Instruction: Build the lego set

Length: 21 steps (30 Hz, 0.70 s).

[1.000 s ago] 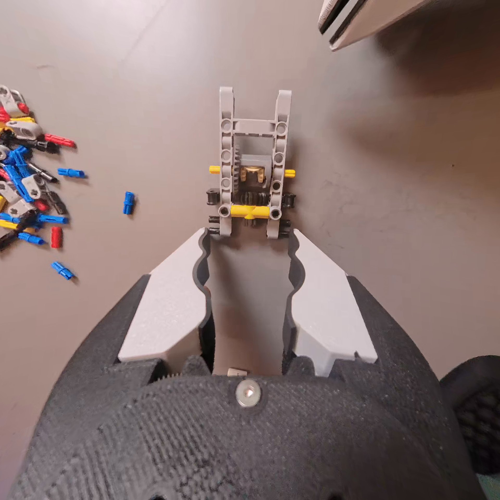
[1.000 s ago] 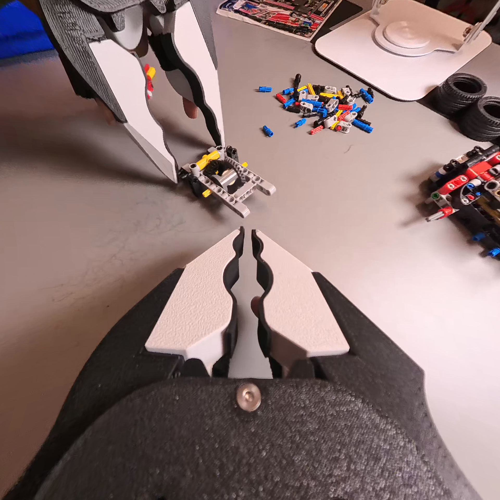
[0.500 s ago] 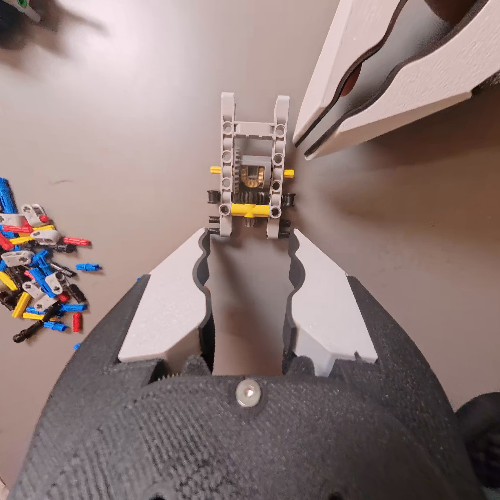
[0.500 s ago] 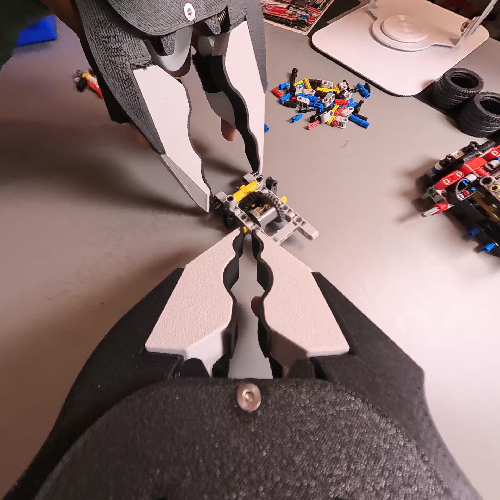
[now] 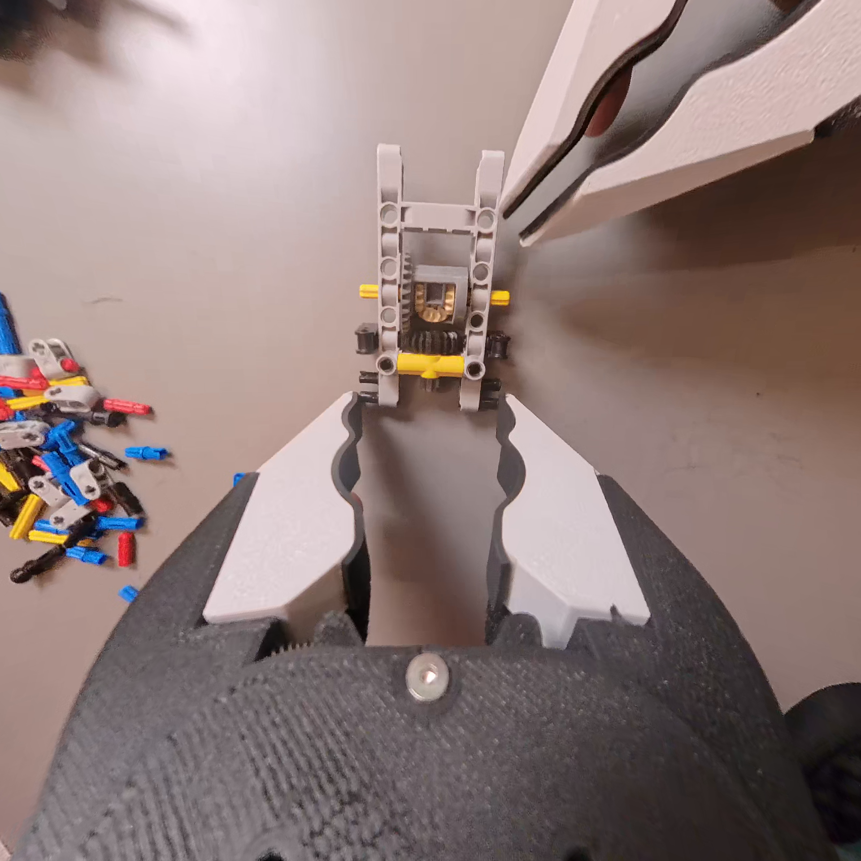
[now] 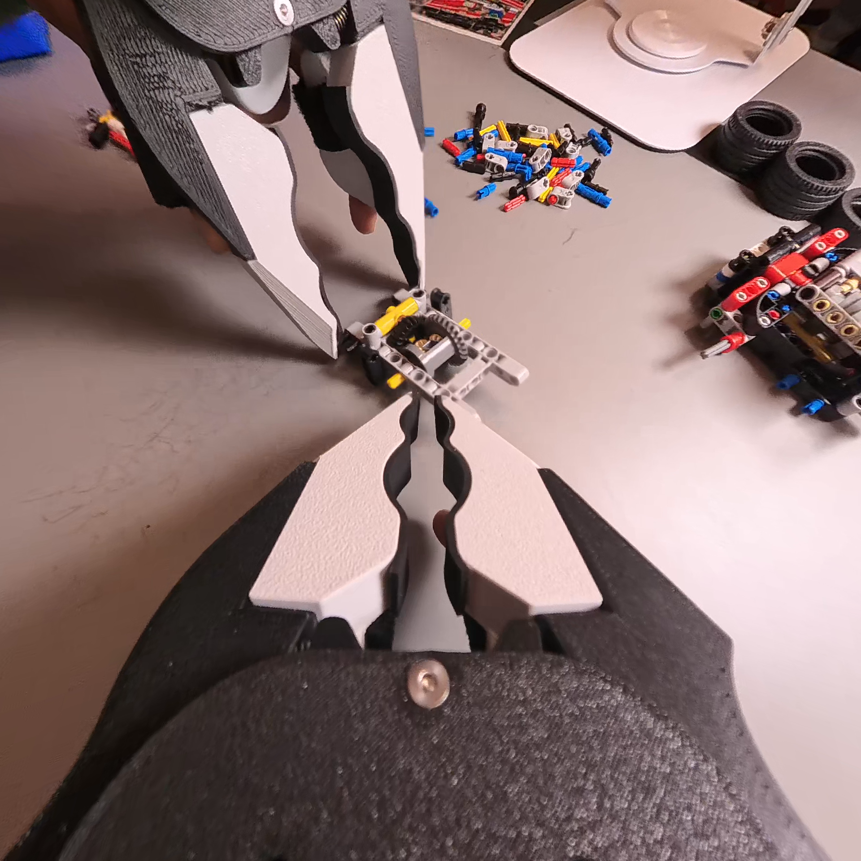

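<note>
Both grippers at the small grey lego beam frame with yellow axles and black gears (image 5: 438,298), flat on the grey tabletop (image 5: 209,186).

Left gripper (image 5: 431,399) spread wide, tips bracketing frame's near end; contact unclear. Right gripper (image 6: 425,401) nearly closed, tips at frame's edge, nothing between them. Loose multicoloured lego pin pile (image 6: 531,158) well apart; cut off in left view.

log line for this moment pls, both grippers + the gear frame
left gripper: open, fingers straddling gear frame end | right gripper: nearly shut, empty, tips at frame's side | frame: flat on table
</note>
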### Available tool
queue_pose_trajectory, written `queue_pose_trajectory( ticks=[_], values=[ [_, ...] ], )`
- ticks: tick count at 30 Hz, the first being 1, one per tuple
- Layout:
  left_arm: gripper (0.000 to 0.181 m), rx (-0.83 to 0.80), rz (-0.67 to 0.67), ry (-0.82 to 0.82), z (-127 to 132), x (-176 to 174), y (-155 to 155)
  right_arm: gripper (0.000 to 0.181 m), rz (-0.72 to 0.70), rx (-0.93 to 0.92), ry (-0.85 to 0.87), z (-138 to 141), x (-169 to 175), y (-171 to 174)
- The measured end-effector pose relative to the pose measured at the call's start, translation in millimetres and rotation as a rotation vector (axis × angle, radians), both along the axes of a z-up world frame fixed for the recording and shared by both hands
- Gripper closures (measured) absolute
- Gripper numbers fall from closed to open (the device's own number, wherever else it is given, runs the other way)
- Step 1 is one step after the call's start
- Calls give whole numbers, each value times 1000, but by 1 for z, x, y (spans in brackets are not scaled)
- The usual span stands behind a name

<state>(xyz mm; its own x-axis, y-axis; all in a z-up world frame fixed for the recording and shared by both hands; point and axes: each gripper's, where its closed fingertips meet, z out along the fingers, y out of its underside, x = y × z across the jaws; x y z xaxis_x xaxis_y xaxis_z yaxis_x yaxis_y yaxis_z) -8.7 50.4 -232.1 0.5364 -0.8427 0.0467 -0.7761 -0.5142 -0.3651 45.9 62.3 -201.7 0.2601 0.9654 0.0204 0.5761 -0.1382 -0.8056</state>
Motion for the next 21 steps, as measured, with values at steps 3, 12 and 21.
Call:
queue_pose_trajectory(
  ticks=[3,12,21],
  values=[
    [124,-3,16,2,0,-10,-7,176,5,-1,-2,-1,-1,-2],
    [124,0,39,14,0,-27,-16,175,19,0,1,0,-5,-7],
    [124,27,21,-10,0,-28,-15,173,35,-7,24,2,-6,-10]
  ],
)
